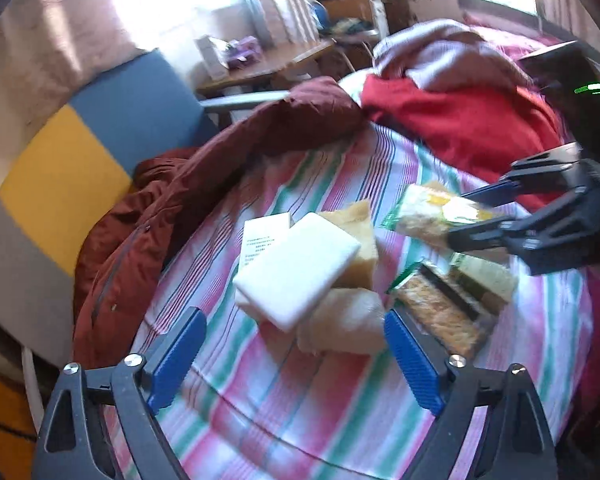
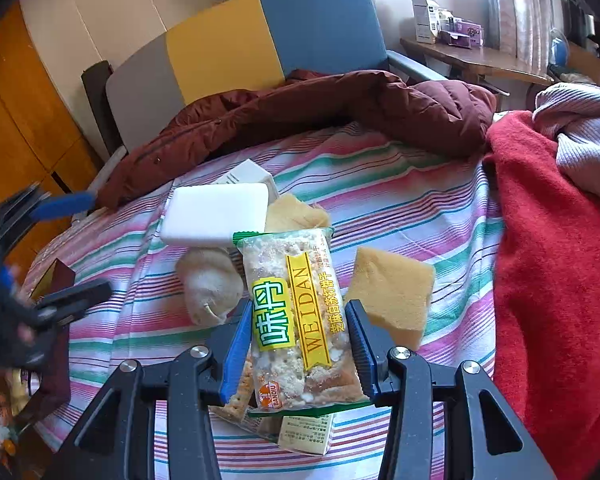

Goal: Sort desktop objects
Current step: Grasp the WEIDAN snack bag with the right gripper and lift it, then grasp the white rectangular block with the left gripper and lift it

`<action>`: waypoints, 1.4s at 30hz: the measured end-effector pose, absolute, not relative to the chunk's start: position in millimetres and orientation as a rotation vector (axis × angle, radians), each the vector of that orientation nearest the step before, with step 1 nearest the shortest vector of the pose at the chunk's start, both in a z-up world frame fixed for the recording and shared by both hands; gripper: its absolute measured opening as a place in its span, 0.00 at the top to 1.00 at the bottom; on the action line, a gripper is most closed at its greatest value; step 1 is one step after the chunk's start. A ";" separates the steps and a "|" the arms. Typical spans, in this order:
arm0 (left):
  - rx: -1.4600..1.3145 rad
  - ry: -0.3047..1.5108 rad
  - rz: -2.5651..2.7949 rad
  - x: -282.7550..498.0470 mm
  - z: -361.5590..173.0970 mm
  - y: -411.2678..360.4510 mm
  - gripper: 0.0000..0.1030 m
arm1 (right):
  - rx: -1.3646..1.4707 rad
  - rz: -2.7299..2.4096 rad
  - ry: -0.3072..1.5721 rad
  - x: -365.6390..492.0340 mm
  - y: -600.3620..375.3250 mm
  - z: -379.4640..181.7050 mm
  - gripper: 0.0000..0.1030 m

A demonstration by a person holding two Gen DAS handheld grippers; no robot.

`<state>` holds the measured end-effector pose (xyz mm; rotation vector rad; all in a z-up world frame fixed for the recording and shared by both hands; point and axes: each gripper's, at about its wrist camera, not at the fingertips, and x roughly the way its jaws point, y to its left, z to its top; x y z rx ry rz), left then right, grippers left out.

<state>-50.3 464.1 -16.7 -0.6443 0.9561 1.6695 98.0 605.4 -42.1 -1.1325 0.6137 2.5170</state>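
My right claw (image 2: 298,344) grips a cracker packet (image 2: 300,320) between its 2 blue pads, low in the frame's centre, above the striped bed sheet (image 2: 400,208). My left claw (image 1: 296,360) gapes wide, holding nothing. Just beyond it lie a cream bundle (image 1: 344,326), possibly cloth, and a white block (image 1: 296,268). Farther up, a maroon jacket (image 1: 220,168).
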 end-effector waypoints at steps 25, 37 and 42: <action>-0.759 0.938 1.530 -90.8 -62.0 515.2 0.33 | -1.206 2.511 0.606 91.5 601.7 -50.2 0.54; -0.940 0.601 1.819 -60.8 -34.0 431.6 0.32 | -1.204 2.616 0.523 84.8 580.1 -43.7 0.54; -0.972 0.465 1.956 -40.3 -19.3 384.4 0.32 | -1.209 2.681 0.498 82.6 566.0 -40.6 0.54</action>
